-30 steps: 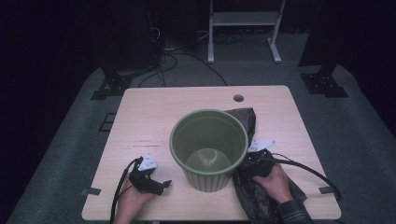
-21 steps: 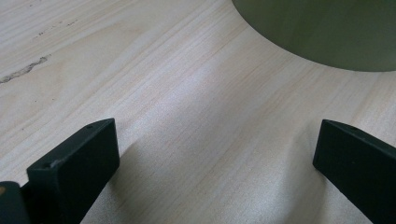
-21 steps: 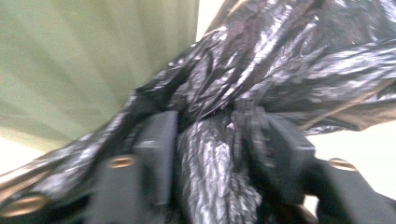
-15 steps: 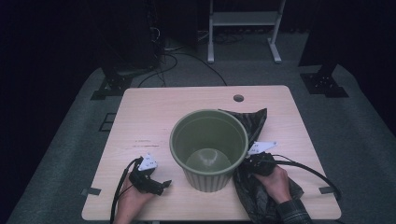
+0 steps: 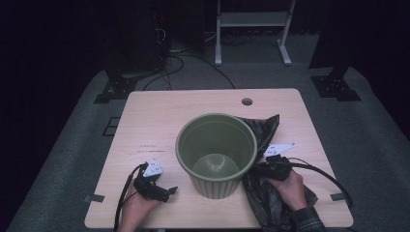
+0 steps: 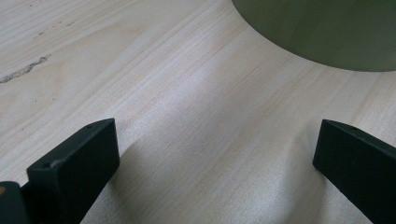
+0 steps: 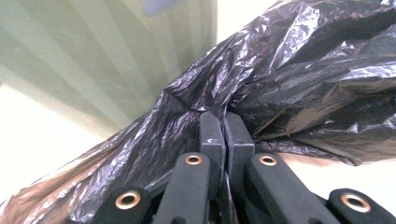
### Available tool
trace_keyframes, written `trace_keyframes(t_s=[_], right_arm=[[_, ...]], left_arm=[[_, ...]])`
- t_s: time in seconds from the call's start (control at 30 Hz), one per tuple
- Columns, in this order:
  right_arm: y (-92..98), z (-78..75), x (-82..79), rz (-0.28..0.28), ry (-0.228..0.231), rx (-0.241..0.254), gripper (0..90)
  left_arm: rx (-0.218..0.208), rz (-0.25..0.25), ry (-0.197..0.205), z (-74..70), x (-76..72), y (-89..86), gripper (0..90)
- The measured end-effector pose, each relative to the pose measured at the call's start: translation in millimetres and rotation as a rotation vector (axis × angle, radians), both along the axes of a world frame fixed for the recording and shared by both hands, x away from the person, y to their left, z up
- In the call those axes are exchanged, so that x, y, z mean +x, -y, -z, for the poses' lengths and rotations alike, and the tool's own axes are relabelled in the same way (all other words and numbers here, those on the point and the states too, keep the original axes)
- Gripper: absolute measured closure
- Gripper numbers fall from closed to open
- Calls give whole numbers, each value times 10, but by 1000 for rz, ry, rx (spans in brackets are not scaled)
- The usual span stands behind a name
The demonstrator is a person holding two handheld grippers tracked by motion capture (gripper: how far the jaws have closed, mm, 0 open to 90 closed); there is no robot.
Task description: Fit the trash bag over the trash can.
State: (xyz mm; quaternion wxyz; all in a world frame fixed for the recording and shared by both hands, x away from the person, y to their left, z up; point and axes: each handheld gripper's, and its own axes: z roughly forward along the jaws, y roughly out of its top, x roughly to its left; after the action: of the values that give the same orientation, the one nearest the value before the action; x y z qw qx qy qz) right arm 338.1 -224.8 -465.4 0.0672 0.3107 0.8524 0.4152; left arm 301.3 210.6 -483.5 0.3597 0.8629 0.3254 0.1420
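Dim room, wooden desk point(image 5: 145, 125): right claw point(image 7: 225, 122) clamped on black bag point(image 7: 280, 88), left claw point(image 6: 215, 154) apart; green bin point(image 5: 216, 145) unlined.

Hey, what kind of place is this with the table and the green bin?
Probably a lab or studio set up for recording, not a home. A lone wooden table stands on grey carpet amid dark surroundings, with cables trailing on the floor and black equipment stands beside it.
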Motion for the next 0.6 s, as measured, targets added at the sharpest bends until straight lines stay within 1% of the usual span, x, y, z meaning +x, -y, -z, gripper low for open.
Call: trace_keyframes(t_s=[0.27, 0.3, 0.33, 0.37, 0.4, 0.47, 0.53, 0.6], right_arm=[[104, -217, -51, -40, 18, 52, 885], [104, -217, -51, -40, 18, 52, 885], [125, -284, -69, -49, 26, 72, 885], [125, -284, -69, -49, 26, 72, 885], [146, -349, -82, -59, 33, 94, 884], [160, -406, -93, -66, 45, 102, 884], [179, -467, -105, -74, 54, 120, 884], [186, -533, -121, -84, 69, 116, 883]], left_arm=[[0, 0, 0, 0, 0, 0, 0], [0, 0, 0, 0, 0, 0, 0], [0, 0, 0, 0, 0, 0, 0], [0, 0, 0, 0, 0, 0, 0], [0, 0, 0, 0, 0, 0, 0], [0, -1, 0, 0, 0, 0, 0], [0, 0, 0, 0, 0, 0, 0], [0, 0, 0, 0, 0, 0, 0]])
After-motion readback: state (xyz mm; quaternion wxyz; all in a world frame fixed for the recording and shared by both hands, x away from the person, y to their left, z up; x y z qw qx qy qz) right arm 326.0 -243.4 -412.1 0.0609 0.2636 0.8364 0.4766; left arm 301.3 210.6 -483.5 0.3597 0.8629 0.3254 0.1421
